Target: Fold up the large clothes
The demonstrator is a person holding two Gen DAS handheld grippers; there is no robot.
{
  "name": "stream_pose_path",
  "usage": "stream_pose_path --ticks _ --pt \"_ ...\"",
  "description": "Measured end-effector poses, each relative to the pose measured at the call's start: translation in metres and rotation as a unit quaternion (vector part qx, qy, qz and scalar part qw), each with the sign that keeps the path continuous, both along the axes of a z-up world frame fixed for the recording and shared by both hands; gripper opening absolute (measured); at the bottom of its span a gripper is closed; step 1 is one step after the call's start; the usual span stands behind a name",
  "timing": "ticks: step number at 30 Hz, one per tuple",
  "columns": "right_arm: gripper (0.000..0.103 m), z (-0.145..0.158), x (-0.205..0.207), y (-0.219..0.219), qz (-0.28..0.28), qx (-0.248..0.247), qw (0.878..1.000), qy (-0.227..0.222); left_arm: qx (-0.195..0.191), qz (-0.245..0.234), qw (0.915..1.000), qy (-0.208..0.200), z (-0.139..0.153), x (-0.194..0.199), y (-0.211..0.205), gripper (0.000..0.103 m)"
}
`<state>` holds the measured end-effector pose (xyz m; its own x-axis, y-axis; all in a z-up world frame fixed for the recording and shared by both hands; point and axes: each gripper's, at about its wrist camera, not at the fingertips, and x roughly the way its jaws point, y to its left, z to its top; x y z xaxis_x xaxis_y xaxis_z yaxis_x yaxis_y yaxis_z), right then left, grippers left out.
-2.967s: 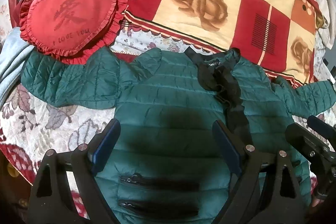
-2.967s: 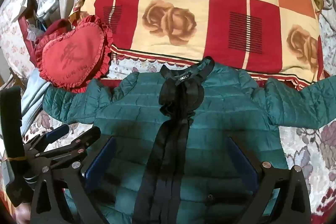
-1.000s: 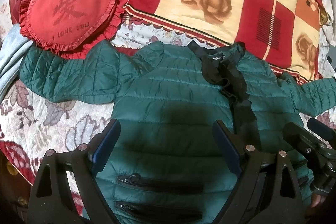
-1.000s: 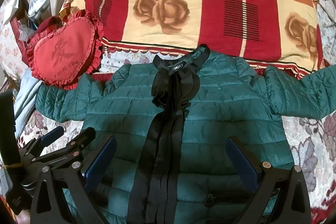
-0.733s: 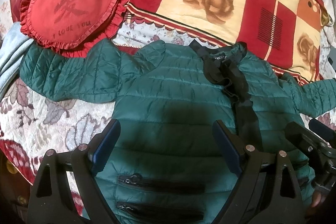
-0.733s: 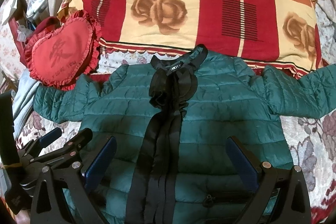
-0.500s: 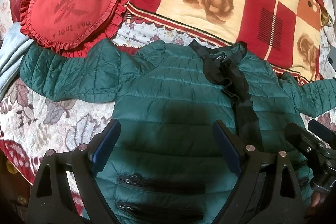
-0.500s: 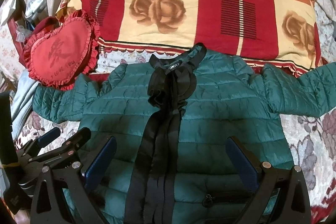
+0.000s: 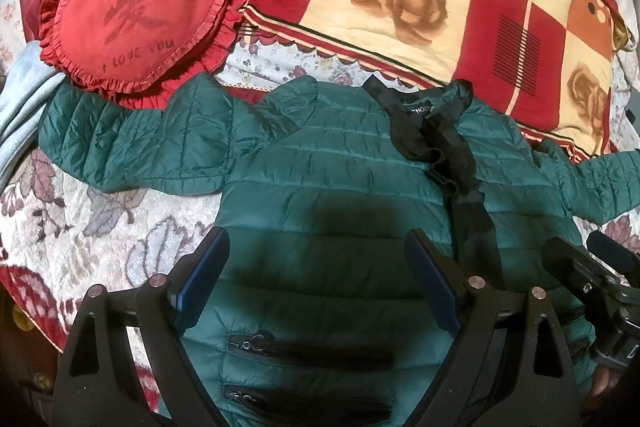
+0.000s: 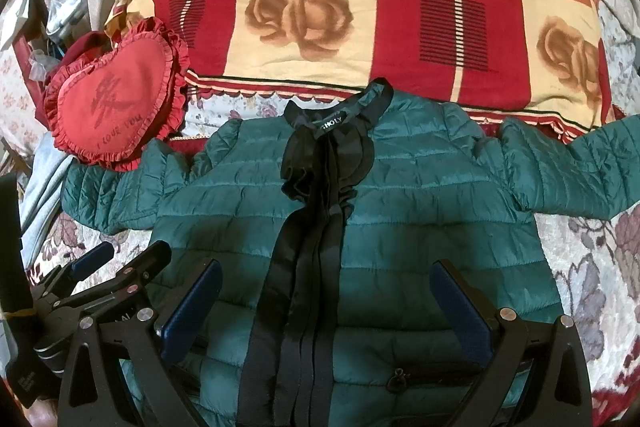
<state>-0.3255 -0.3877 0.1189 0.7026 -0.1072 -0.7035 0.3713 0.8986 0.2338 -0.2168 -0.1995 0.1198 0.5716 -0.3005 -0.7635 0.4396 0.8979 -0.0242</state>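
Note:
A dark green quilted jacket lies flat, front up, on a floral bedspread, both sleeves spread out sideways. It also fills the right wrist view. A black ruffled collar and placket runs down its middle. My left gripper is open and empty, above the jacket's left half near two zip pockets. My right gripper is open and empty, above the lower middle of the jacket. Each gripper shows at the edge of the other's view.
A red heart-shaped ruffled cushion touches the jacket's left sleeve. A red and cream rose-patterned quilt lies folded behind the collar. Pale blue cloth lies at the far left. The floral bedspread surrounds the jacket.
Both grippers have drifted slightly back and left over the jacket, staying open. The jacket has not moved.

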Motion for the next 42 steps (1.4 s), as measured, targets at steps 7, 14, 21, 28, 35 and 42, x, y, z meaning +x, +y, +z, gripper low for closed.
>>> stream_pose_path --ticks 7,14,21,28,35,42 --pt "0.103 -0.003 0.002 0.002 -0.005 0.017 1.0 0.012 0.002 0.008 1.0 0.002 -0.002 0.004 0.007 0.089" --pt "0.103 -0.005 0.005 0.004 -0.002 0.02 1.0 0.016 0.001 0.031 0.9995 0.002 -0.002 0.018 0.026 0.089" --pt "0.103 -0.006 0.008 0.009 0.008 0.024 0.999 0.02 0.007 0.069 0.9976 -0.006 0.002 0.043 0.06 0.089" --pt "0.103 -0.007 0.01 0.01 0.016 0.024 0.999 0.02 0.034 0.153 0.9874 -0.018 0.004 0.096 0.123 0.089" --pt "0.103 -0.012 0.014 0.013 0.021 0.035 0.999 0.032 0.054 0.224 0.9729 -0.018 -0.003 0.152 0.182 0.089" --pt "0.103 -0.012 0.019 0.016 0.031 0.023 0.998 0.042 0.028 0.28 0.9594 -0.01 -0.01 0.196 0.233 0.089"
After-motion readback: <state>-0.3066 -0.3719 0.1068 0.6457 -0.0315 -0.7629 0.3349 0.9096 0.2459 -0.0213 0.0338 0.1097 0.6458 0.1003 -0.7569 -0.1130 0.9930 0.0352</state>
